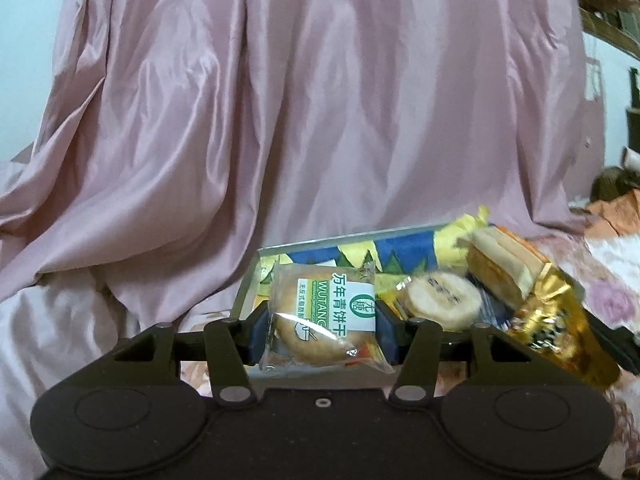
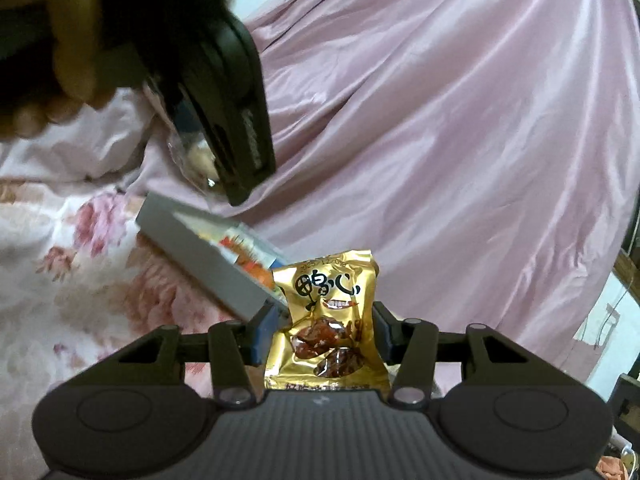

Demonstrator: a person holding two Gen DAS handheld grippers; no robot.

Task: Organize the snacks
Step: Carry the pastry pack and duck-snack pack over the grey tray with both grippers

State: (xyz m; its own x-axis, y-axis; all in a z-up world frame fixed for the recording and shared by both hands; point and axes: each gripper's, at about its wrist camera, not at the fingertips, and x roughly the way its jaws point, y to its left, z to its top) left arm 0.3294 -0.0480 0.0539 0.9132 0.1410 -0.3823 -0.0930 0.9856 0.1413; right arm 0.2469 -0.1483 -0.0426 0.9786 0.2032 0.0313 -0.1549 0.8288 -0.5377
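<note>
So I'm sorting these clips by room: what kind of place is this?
Probably a bedroom at home, with the work done on a bed. Floral bedding lies under the snack box, and a crumpled pink quilt or sheet is heaped behind it.

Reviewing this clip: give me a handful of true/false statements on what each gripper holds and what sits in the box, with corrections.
1. The left gripper holds a clear-wrapped biscuit packet with a green and white label. True.
2. The right gripper is empty. False: its fingers are closed on a gold snack packet.
3. The box rests on a bare wooden table. False: it lies on floral bedding.
4. Wrapped snacks, including a round pastry, lie in the box. True.
5. A green curtain hangs behind the box. False: the draped fabric is pink.
</note>
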